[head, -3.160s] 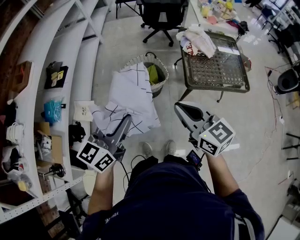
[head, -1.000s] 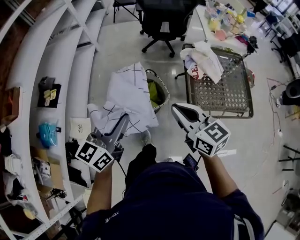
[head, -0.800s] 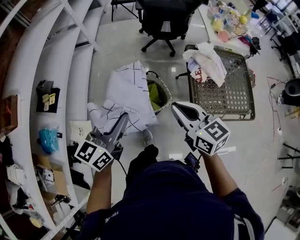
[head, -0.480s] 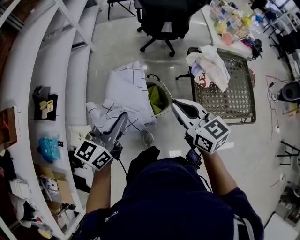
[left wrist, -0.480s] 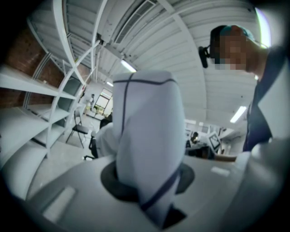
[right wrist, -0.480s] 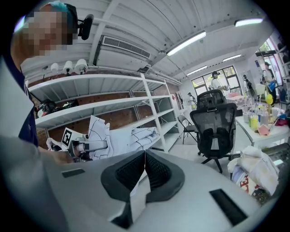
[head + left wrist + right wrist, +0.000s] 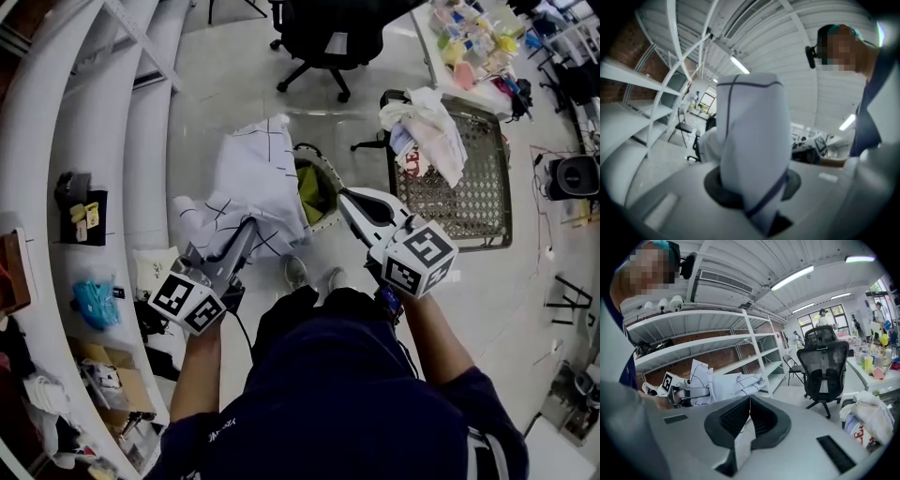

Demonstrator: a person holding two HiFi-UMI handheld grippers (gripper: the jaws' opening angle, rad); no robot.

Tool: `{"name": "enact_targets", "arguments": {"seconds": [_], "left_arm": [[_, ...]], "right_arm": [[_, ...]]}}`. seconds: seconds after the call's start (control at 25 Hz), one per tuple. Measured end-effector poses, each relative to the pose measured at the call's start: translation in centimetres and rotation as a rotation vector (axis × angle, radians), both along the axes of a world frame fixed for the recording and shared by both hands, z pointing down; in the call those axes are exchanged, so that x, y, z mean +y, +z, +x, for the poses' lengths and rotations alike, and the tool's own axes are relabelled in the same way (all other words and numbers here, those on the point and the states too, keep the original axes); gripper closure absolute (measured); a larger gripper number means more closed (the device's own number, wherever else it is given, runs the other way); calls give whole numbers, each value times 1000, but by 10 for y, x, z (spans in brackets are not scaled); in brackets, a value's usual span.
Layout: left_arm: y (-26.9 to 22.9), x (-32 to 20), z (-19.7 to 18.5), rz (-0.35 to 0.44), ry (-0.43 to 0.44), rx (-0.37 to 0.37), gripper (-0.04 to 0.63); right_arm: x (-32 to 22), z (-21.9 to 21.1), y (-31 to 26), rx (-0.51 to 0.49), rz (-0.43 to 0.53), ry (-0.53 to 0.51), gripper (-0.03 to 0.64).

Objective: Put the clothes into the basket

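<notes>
Shelving (image 7: 94, 112) fills the nine o'clock side of the head view, and a mesh worktop (image 7: 478, 192) carrying a heap of clothes (image 7: 431, 122) stands at two o'clock. A white garment (image 7: 253, 178) with dark grid lines rises from the left gripper (image 7: 251, 225), whose fingers pinch its cloth, and it covers the nine o'clock edge of the basket (image 7: 323, 167) on the floor at twelve o'clock. The right gripper (image 7: 349, 195), at the basket's four o'clock, has its fingers pressed together on nothing.
</notes>
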State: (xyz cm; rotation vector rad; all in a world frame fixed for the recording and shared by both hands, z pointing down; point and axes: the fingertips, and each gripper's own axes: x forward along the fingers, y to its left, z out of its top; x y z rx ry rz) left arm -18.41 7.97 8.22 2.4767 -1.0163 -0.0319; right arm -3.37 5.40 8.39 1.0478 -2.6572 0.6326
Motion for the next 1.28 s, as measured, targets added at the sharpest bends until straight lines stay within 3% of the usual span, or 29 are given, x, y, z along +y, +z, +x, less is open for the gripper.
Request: {"name": "enact_targets", "arguments": {"seconds": [0.64, 1.08, 1.28], "left_arm": [[45, -37, 34, -105, -53, -41, 503], [152, -50, 79, -261, -87, -87, 504], [212, -60, 81, -328, -62, -91, 505]], "right_arm": [[-54, 19, 58, -4, -100, -77, 609], [-76, 54, 157, -9, -240, -141, 609], [-86, 54, 197, 8, -254, -117, 609]]}}
